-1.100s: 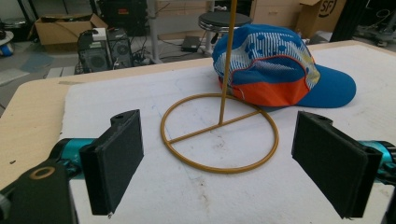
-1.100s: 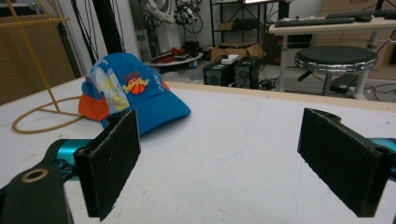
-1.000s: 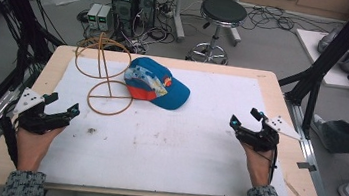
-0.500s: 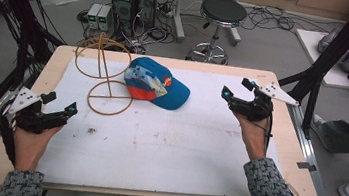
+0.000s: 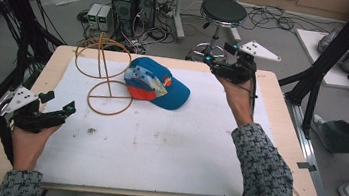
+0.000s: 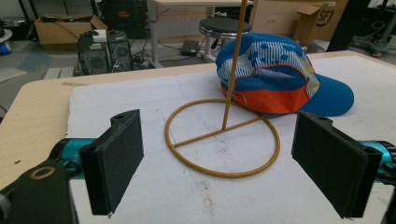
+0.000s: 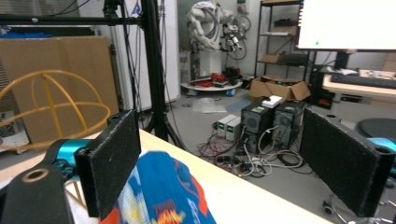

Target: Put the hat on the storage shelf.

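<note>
From the high view, the left gripper (image 5: 60, 112) rests low at the worktop's (image 5: 164, 167) left edge, its jaws spread apart and holding nothing, pointing inward across the white mat. The left hand (image 5: 27, 133) grips it from behind, forearm coming in from the near edge. The right gripper (image 5: 217, 63) is raised at the far edge, toward the far right corner, tips aimed left toward the cap; whether its jaws are parted cannot be told from here. The right hand (image 5: 238, 93) holds it with the arm stretched well forward, sleeve over the right side of the mat. The blue and orange cap (image 5: 156, 83) lies on the far middle of the mat, brim toward the right. Just beside it on the left stands the yellow wire stand (image 5: 107, 77), its round base flat on the mat and its domed frame near the far left corner.

In the left gripper view, the two black pads (image 6: 114, 163) stand wide apart with only air between them. Ahead lies the stand's base ring (image 6: 222, 137), its upright rod rising in front of the cap (image 6: 280, 77), which touches the ring's far side.

In the right gripper view, the jaws are likewise wide open and empty, the pads (image 7: 112, 156) well apart. The cap (image 7: 161, 193) shows blurred below them, close to the left pad, and the wire dome (image 7: 51, 109) sits at the left.
</note>
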`<state>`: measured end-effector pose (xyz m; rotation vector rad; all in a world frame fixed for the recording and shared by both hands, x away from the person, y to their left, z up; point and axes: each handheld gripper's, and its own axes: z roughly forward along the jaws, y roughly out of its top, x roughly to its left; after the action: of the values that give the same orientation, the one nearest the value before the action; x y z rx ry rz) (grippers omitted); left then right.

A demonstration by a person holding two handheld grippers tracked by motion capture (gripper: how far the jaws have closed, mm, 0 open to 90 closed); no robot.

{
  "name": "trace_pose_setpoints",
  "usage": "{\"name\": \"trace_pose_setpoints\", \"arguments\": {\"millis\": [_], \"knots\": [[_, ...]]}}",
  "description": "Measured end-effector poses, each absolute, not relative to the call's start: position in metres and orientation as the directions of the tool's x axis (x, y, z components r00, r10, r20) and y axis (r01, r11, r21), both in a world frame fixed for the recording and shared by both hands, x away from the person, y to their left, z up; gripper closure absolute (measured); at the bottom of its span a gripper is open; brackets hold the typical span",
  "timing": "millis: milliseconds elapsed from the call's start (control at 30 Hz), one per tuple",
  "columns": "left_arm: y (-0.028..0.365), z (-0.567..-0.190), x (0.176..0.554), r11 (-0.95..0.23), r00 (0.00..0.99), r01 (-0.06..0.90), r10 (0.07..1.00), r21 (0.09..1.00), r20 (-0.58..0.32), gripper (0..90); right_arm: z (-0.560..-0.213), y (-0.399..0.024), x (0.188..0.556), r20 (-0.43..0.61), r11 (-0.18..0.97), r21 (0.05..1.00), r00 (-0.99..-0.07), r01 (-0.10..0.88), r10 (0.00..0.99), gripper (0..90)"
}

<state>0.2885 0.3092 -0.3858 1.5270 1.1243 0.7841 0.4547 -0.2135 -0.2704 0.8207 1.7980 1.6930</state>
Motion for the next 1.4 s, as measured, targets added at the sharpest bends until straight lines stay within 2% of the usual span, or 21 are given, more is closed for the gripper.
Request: {"name": "trace_pose_setpoints", "arguments": {"millis": [167, 467, 667, 833, 1033, 1400], "knots": [[0.310, -0.385, 0.288, -0.023, 0.352, 0.259, 0.933, 0.966, -0.072, 16.9, -0.259, -0.186, 0.470, 0.001, 0.051, 0.997, -0.688, 0.055, 0.726, 12.6], [0.312, -0.384, 0.289, -0.008, 0.358, 0.252, 0.930, 0.968, -0.086, 16.9, -0.262, -0.143, 0.496, 0.037, 0.021, 0.997, -0.706, 0.074, 0.707, 14.0], [0.315, -0.381, 0.288, 0.003, 0.355, 0.244, 0.930, 0.970, -0.092, 16.9, -0.276, -0.122, 0.506, 0.020, 0.044, 0.996, -0.703, 0.072, 0.711, 13.9], [0.319, -0.379, 0.286, 0.013, 0.350, 0.235, 0.932, 0.972, -0.097, 16.9, -0.291, -0.106, 0.516, 0.052, 0.030, 0.994, -0.700, 0.104, 0.712, 14.0], [0.322, -0.379, 0.286, 0.021, 0.347, 0.231, 0.932, 0.973, -0.103, 16.9, -0.311, -0.084, 0.526, 0.028, 0.088, 0.988, -0.710, 0.127, 0.703, 14.0], [0.323, -0.380, 0.286, 0.027, 0.346, 0.230, 0.932, 0.973, -0.108, 17.0, -0.347, -0.056, 0.537, 0.060, 0.146, 0.964, -0.719, 0.221, 0.693, 15.2]]}}
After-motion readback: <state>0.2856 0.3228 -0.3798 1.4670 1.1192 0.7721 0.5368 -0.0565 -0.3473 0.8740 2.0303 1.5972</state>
